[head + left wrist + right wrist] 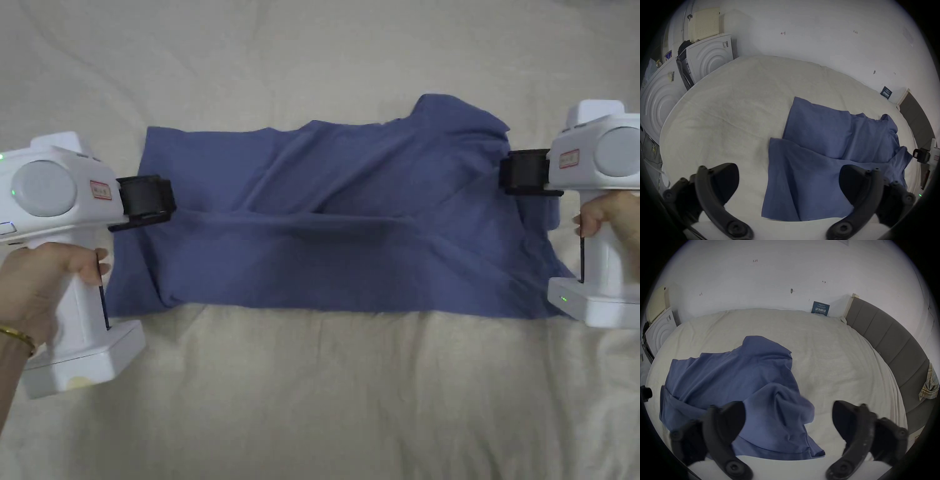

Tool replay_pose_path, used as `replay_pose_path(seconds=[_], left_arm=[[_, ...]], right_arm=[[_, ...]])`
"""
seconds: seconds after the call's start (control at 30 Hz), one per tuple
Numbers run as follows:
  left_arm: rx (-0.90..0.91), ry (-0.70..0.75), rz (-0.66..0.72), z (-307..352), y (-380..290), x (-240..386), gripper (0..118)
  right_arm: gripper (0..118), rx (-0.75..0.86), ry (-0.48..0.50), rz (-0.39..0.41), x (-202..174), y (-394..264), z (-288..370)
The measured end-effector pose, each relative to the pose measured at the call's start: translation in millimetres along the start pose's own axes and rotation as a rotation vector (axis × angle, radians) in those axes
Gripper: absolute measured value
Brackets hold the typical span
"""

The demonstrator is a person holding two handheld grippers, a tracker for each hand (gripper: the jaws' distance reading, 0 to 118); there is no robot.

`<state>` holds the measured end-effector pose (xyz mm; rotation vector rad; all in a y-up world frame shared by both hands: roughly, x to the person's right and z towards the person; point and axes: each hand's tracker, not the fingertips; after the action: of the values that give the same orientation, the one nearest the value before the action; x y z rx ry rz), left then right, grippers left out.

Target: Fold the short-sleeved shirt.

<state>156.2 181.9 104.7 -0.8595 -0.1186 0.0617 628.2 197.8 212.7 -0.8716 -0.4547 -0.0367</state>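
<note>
While both jaws gape wide, blue shirt [337,231] lies half-folded on cream bed [312,387], left gripper [788,184] & right gripper [788,420] at opp. ends, holding nothing.

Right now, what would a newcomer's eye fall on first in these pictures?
The blue shirt draws the eye first: it lies rumpled and partly folded across the middle of the cream bedcover. Next come the two white handheld grippers at its ends, the left gripper and the right gripper, each with its jaws spread apart and clamping no cloth.
</note>
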Motion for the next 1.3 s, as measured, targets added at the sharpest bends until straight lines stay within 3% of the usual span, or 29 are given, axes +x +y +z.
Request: replay_pose_path(seconds=[0.13,0.23,0.47,0.7,0.73,0.8,0.83,0.87,0.9,0.93,0.97,1.07,1.3], left_arm=[[0.096,-0.013,-0.057,34.0,-7.2,4.0,115],[0.255,-0.004,-0.125,77.1,-28.1,5.8,116],[0.610,0.058,-0.220,172.7,-98.5,-0.7,118],[0.700,0.033,-0.285,237.8,-153.1,-10.0,117],[0.702,0.015,-0.279,244.4,-159.0,-12.0,112],[0.702,-0.001,-0.260,253.8,-168.4,-16.8,86],[0.702,-0.001,-0.252,258.7,-172.9,-18.2,70],[0.702,-0.003,-0.246,262.8,-176.5,-19.9,43],[0.701,-0.004,-0.242,265.6,-179.4,-20.7,25],[0.700,-0.004,-0.239,268.6,-182.1,-22.0,11],[0.699,-0.002,-0.237,270.6,-184.1,-23.2,1],[0.692,0.004,-0.233,275.3,-185.5,-27.7,0],[0.590,0.008,-0.152,264.4,-163.7,-34.1,0]], right_arm=[[117,0.049,0.044,0.002,8.3,-19.9,43.1],[117,0.175,0.102,-0.036,16.2,-46.4,96.2],[118,0.503,0.093,-0.153,26.1,-138.2,224.7],[118,0.686,0.060,-0.123,8.7,-201.5,308.9],[118,0.682,0.051,-0.122,5.2,-205.9,313.8],[116,0.673,0.061,-0.123,0.6,-218.3,324.1],[105,0.668,0.100,-0.119,-2.2,-225.1,326.8],[79,0.667,0.106,-0.120,-4.7,-229.4,329.4],[49,0.668,0.098,-0.120,-8.3,-234.0,332.7],[19,0.672,0.094,-0.113,-10.5,-237.1,334.6],[3,0.670,0.096,-0.108,-11.2,-238.1,335.7],[2,0.660,0.150,-0.129,-8.8,-241.6,335.0],[2,0.636,0.135,-0.119,-10.1,-237.1,329.2]])
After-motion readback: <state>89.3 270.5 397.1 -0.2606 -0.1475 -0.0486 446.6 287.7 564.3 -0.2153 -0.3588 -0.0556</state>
